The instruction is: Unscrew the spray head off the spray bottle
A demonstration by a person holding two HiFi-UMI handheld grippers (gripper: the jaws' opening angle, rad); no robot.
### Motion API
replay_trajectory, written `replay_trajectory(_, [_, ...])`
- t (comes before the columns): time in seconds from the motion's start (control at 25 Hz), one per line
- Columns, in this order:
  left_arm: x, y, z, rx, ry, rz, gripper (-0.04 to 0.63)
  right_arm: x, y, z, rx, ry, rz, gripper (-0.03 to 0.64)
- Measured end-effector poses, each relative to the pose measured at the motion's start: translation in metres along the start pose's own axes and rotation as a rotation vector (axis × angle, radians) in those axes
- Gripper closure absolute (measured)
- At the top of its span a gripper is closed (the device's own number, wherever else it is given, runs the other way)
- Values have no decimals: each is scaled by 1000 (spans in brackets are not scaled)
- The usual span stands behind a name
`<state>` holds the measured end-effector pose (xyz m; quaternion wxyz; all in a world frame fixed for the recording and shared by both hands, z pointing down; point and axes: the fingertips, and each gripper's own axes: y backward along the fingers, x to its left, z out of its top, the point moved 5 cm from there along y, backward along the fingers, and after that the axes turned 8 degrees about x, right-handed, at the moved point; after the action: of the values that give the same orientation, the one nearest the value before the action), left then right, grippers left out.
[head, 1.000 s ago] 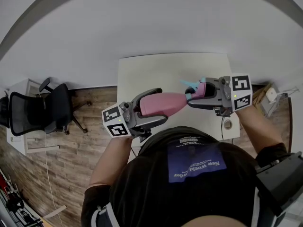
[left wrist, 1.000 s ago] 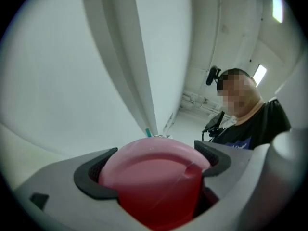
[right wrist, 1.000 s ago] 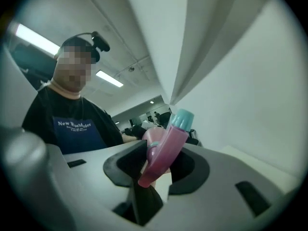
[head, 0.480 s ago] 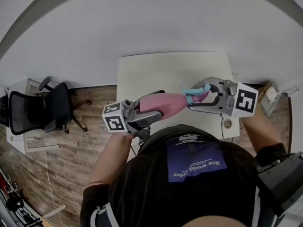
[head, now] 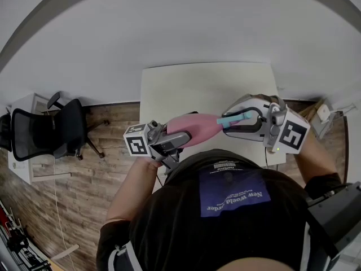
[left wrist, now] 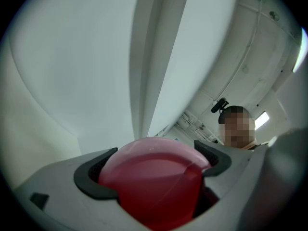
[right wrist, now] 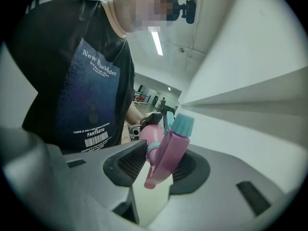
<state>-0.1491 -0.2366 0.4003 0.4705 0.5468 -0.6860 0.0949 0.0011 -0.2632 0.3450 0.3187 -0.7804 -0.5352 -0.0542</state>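
Landmark: the white table [head: 186, 89]; every place below is told from it.
Spray bottle: the pink spray bottle [head: 194, 126] lies about level in the air over the table's near edge. Its base points toward the near left corner.
Spray head: the spray head [head: 234, 118] sits on the bottle's end toward the table's right side, still on the neck.
Left gripper: the left gripper [head: 177, 137] is clamped round the bottle's pink body, one dark pad on each flank.
Right gripper: the right gripper [head: 240, 119] is closed on the spray head, pads at either side of it by the teal collar.
Change, right side: a second ago this gripper's marker cube [head: 293, 134] stood higher and showed two faces. It has since rolled lower, toward the table's near right corner. The teal nozzle, which then pointed toward the table's far edge, now lies along the bottle.
Change, left side: the left gripper has rolled too, while the bottle stays over the same stretch of the near edge.
Edges: the left gripper's cube hangs just off the near left corner, over the wood floor [head: 67, 208].
Open room: the table's broad top stretches from the bottle to the far edge.
Beside: an office chair [head: 53, 131] stands well off the table's left side.
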Motion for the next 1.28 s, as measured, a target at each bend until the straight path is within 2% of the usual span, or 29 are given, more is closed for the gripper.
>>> replay_trajectory(0.28, [-4, 0, 3, -25, -25, -16, 84, -4, 2, 5, -20, 1, -34, 492])
replay_trajectory(0.48, [-6, 2, 6, -14, -80, -10, 84, -5, 3, 3, -22, -30, -32, 491])
replay_trajectory(0.56, [-6, 3, 7, -12, -112, 2, 84, -6, 4, 0, -24, -57, -29, 489])
replay_trajectory(0.68, [-8, 7, 6, -11, -184, 28, 84, -3, 7, -6, -16, -118, -11, 452])
replay_trajectory(0.88, [-12, 12, 10, 6, -311, 61, 84, -6, 17, -17, -56, -277, -11, 402])
replay_trajectory(1.16, [-12, 12, 10, -22, -313, 48, 84, -11, 33, -22, -147, -369, -19, 400])
replay_trajectory(1.28, [-11, 12, 10, -23, -308, 44, 84, -7, 35, -25, -139, -396, 21, 402])
